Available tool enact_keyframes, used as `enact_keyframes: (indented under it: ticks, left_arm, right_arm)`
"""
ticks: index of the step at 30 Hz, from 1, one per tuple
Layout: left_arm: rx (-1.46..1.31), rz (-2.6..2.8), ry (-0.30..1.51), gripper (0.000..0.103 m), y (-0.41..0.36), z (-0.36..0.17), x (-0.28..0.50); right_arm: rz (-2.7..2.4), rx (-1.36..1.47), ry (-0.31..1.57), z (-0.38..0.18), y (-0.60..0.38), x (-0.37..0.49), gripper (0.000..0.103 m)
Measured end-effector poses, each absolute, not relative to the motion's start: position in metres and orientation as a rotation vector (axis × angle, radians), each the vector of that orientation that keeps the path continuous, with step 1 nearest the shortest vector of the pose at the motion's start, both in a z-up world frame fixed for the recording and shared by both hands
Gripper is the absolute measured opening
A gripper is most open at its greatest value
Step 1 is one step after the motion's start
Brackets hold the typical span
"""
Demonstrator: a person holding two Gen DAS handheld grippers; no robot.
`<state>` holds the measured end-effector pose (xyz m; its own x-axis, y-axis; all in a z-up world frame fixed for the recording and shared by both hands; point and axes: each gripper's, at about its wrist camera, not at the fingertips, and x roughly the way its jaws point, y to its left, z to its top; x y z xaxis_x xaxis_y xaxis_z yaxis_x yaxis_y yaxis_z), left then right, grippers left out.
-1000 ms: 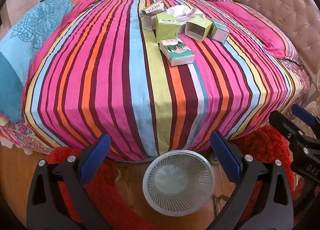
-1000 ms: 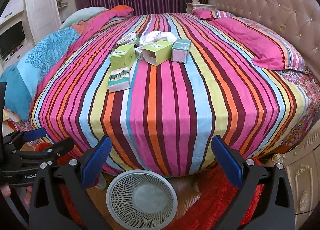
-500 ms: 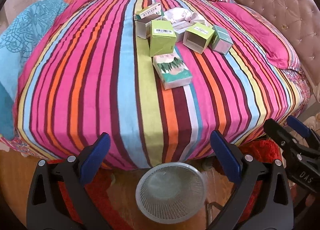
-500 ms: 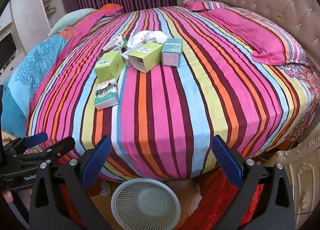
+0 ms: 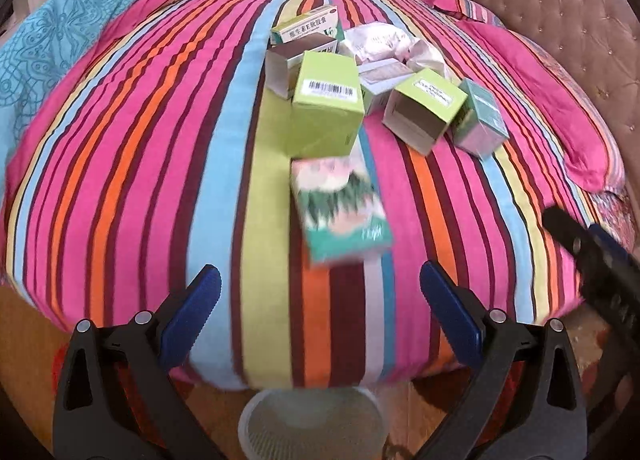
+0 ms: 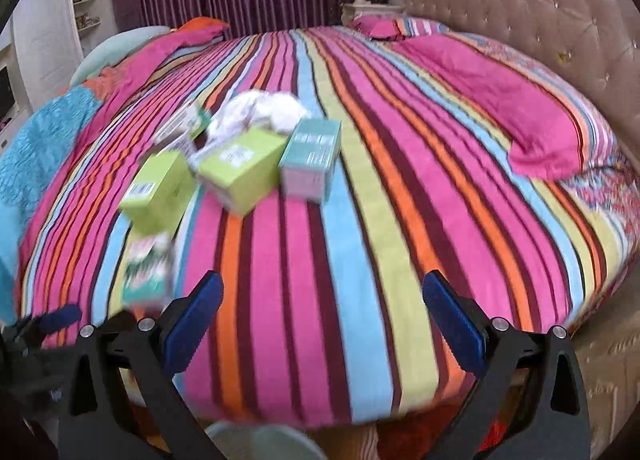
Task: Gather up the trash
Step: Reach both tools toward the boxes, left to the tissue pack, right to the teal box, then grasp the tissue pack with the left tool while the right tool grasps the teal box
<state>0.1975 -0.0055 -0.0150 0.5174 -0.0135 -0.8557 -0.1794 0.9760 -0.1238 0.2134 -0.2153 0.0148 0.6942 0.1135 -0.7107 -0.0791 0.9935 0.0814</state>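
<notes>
green tissue pack lies flat on striped bed nr its front edge, long axis running front-to-back. boxes clustered just behind it. mesh bin on floor below bed edge, contents unclear. left gripper & right gripper both spread wide, holding nothing.

The left tool is hovering with jaws spread wide over the striped bed; a blurred green packet is lying ahead, near the clustered boxes.
</notes>
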Motion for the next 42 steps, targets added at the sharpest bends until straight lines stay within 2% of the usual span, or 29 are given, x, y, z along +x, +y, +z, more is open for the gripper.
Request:
enact_keyframes:
  ticks: [19, 22, 24, 25, 26, 27, 28, 29, 42]
  left_arm:
    - [-0.162, 0.179, 1.035, 0.097, -0.022, -0.044, 0.244]
    - [-0.161, 0.194, 1.036, 0.097, -0.022, -0.049, 0.248]
    - [-0.138, 0.201, 1.036, 0.090, -0.022, -0.051, 0.250]
    - [-0.125, 0.205, 1.034, 0.087, -0.023, -0.052, 0.251]
    - [-0.114, 0.205, 1.022, 0.080, -0.022, -0.051, 0.251]
    - [-0.111, 0.201, 1.015, 0.070, -0.022, -0.051, 0.251]
    - [-0.106, 0.196, 1.006, 0.065, -0.021, -0.049, 0.251]
    - [-0.106, 0.192, 0.998, 0.053, -0.019, -0.048, 0.250]
    - [-0.134, 0.109, 0.986, 0.052, -0.004, -0.033, 0.216]
  right_arm:
    - [0.147, 0.033, 0.852, -0.019, -0.201, 0.319, 0.095]
    - [0.140, -0.025, 0.865, -0.024, -0.192, 0.327, 0.092]
    - [0.137, -0.049, 0.875, -0.027, -0.189, 0.334, 0.070]
    - [0.150, -0.042, 0.893, -0.029, -0.188, 0.338, 0.063]
    - [0.167, -0.024, 0.908, -0.031, -0.189, 0.339, 0.048]
    - [0.173, -0.005, 0.919, -0.032, -0.191, 0.340, 0.048]
    - [0.174, 0.010, 0.920, -0.031, -0.193, 0.337, 0.048]
    - [0.178, 0.025, 0.920, -0.029, -0.195, 0.333, 0.048]
    - [0.223, 0.292, 0.942, -0.013, -0.250, 0.239, 0.048]
